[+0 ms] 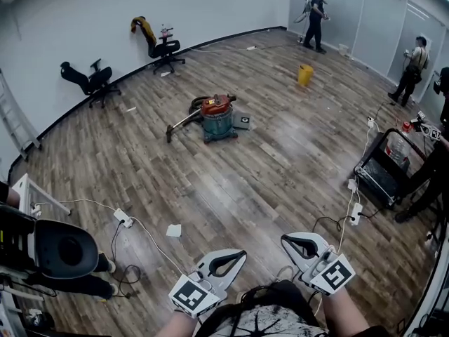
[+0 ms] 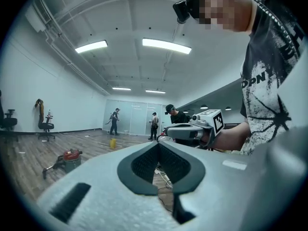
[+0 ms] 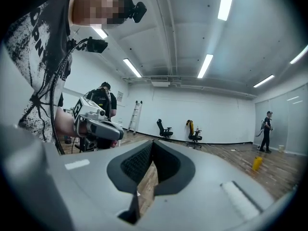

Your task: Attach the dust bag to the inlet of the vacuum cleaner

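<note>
The vacuum cleaner (image 1: pixel 216 116), a teal drum with a red lid and a hose, stands far off on the wood floor; in the left gripper view the vacuum cleaner (image 2: pixel 71 159) is small at the lower left. A flat grey item (image 1: pixel 243 122) lies beside it. I cannot make out a dust bag. My left gripper (image 1: pixel 243 253) and right gripper (image 1: pixel 285 238) are held close to my body, pointing level, both shut with nothing between the jaws. The left gripper (image 2: pixel 158 143) faces the right gripper (image 2: pixel 168 131), and the right gripper (image 3: pixel 153 142) faces the left gripper (image 3: pixel 119 134).
Two office chairs (image 1: pixel 91 81) (image 1: pixel 165 48) stand by the far wall, a ladder (image 1: pixel 14 121) leans at left. A yellow bucket (image 1: pixel 305 74), a cart (image 1: pixel 384 168), floor cables with a power strip (image 1: pixel 123 218), a paper scrap (image 1: pixel 173 230) and a black chair (image 1: pixel 63 250) lie around. People (image 1: pixel 316 20) (image 1: pixel 414 69) stand at the back.
</note>
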A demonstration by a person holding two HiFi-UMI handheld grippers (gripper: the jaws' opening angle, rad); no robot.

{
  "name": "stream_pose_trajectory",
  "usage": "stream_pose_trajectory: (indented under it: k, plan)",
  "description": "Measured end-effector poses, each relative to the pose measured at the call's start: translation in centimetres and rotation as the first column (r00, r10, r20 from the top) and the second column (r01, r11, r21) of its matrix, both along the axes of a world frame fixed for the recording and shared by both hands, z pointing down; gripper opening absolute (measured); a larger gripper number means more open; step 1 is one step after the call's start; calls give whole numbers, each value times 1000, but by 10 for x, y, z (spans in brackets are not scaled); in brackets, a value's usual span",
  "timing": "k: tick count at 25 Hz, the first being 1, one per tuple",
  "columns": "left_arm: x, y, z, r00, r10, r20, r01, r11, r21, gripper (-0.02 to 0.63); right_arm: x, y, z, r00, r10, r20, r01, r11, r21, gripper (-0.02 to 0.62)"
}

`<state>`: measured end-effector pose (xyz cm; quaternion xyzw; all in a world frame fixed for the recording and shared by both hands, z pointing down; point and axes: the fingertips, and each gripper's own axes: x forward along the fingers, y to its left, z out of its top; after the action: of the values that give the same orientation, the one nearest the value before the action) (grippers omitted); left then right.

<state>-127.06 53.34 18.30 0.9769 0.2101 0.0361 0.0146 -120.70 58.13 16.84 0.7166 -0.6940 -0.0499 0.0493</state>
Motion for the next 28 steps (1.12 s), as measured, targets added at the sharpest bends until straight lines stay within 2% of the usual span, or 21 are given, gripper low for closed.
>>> stream_pose_trajectory:
  k: [1,3,5,8,12,15,19,21,28]
  plan:
    - [2,2,1,1000,9,-11,-9,1000,-2,2,2,1,1,1000,5,5,-5,1000,-5,6]
    - [7,4,6,999,8,39,-7,999,-34,2,6,6,4,1000,12,21,-11,1000,-29,6]
    - [13,7,9,997,22,70,-17,998,-66,2,9,9,1,1000,2,17,-2,1000,-5,6]
    - [26,17,13,996,49,77,-46,998,-43,2,20,15,-3,1000,0,5,0,1000,13,6]
    - [57,38,7,995,88,42,-86,995,-44,2,46,26,-5,1000,16,-8,-16,1000,21,6]
    - [78,45,14,991,90,98,-87,996,-34,2,66,32,-1,1000,19,0,-19,1000,18,6]
    - [116,65,7,991,130,-6,-130,991,-31,2,102,46,2,999,33,17,-34,999,26,6]
    - [137,72,7,992,126,0,-126,992,-31,2,123,55,5,999,31,16,-32,999,27,6]
    - [214,104,-10,990,133,-50,-132,991,21,2,197,78,0,999,-2,32,0,998,56,6]
